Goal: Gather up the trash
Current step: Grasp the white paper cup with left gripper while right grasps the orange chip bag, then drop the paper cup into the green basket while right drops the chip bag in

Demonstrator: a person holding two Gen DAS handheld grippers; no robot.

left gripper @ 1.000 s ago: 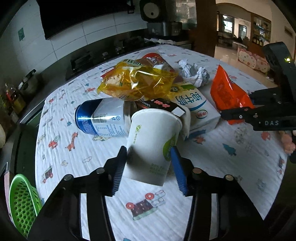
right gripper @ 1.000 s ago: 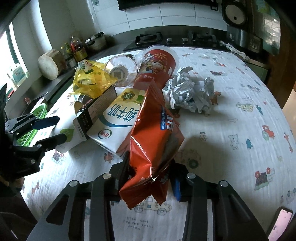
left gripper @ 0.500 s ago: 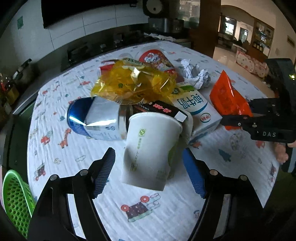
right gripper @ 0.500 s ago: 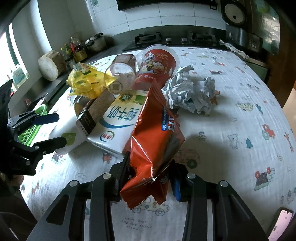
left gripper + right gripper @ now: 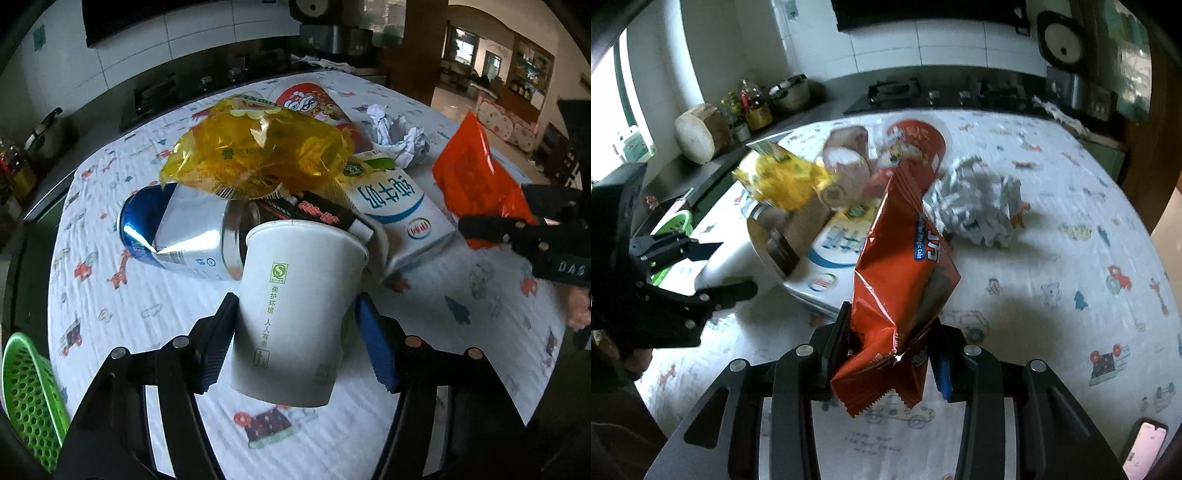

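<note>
The left gripper [image 5: 295, 343] has its jaws pressed against both sides of a white paper cup [image 5: 295, 314]; half a second ago they stood wide of it. The right gripper [image 5: 886, 354] stays clamped on the lower part of a red snack bag [image 5: 905, 273], which stands above the cloth. Behind the cup, touching it, lie a blue can [image 5: 177, 232], a dark box [image 5: 321, 214] and a milk carton [image 5: 399, 210], with a yellow bag [image 5: 258, 151] on top. Crumpled paper [image 5: 975, 206] sits just right of the red bag. Open tablecloth [image 5: 1071, 258] spreads to the right edge; a green basket [image 5: 29, 391] hangs at the left edge
</note>
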